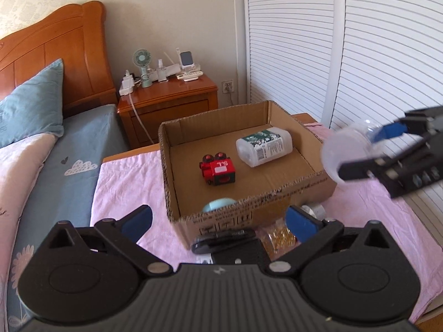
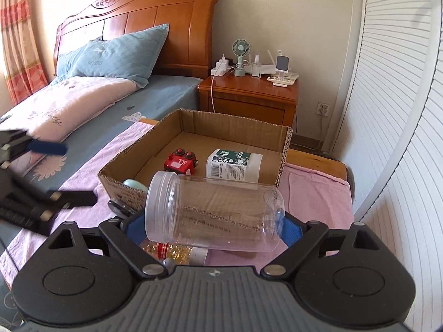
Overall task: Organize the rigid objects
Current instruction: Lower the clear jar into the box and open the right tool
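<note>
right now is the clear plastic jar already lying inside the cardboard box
No, the clear plastic jar is gripped sideways in the right gripper, in front of the cardboard box.

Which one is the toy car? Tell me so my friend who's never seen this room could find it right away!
Find the open cardboard box on the pink cloth beside the bed. Inside lie a white bottle on its side, a pale blue round thing at the near wall, and the toy car. The car is the only red, blocky one, with dark wheels and a white label.
</note>
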Motion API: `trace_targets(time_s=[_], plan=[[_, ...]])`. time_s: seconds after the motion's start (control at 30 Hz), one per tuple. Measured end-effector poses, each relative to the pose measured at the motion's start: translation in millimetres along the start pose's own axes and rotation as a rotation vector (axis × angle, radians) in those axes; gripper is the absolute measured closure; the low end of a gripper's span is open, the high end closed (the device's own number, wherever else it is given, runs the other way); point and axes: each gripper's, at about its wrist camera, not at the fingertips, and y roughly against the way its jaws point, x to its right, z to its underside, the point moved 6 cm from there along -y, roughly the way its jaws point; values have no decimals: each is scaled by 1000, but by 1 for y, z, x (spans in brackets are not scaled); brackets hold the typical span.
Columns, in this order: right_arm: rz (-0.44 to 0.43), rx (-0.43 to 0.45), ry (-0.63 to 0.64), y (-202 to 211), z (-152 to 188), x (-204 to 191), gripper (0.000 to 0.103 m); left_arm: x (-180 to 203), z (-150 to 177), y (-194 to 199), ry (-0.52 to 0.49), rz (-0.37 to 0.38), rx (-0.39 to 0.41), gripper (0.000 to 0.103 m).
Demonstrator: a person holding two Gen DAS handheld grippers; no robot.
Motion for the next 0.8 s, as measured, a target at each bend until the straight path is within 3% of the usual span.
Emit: trace_targets(time_s=[0.23,0.33,0.57,0.67,0.8], plan=[[25,-27,-30,-28,-25,-3,8,2,22,23,83,-79,16,1],[24,-55,-60,-44,-34,-2,8,1,28,27,126,-60,19,1],[39,-93,-88,-68,-41,-8,8,-9,41,28,186,-111,25,1],[60,-88,-112,-75,-41,-5,0,-11,44,27,185,-111,20,1],[54,-102,-141,-73,-36,-3,0,-12,47,30,190,-97,23,1]])
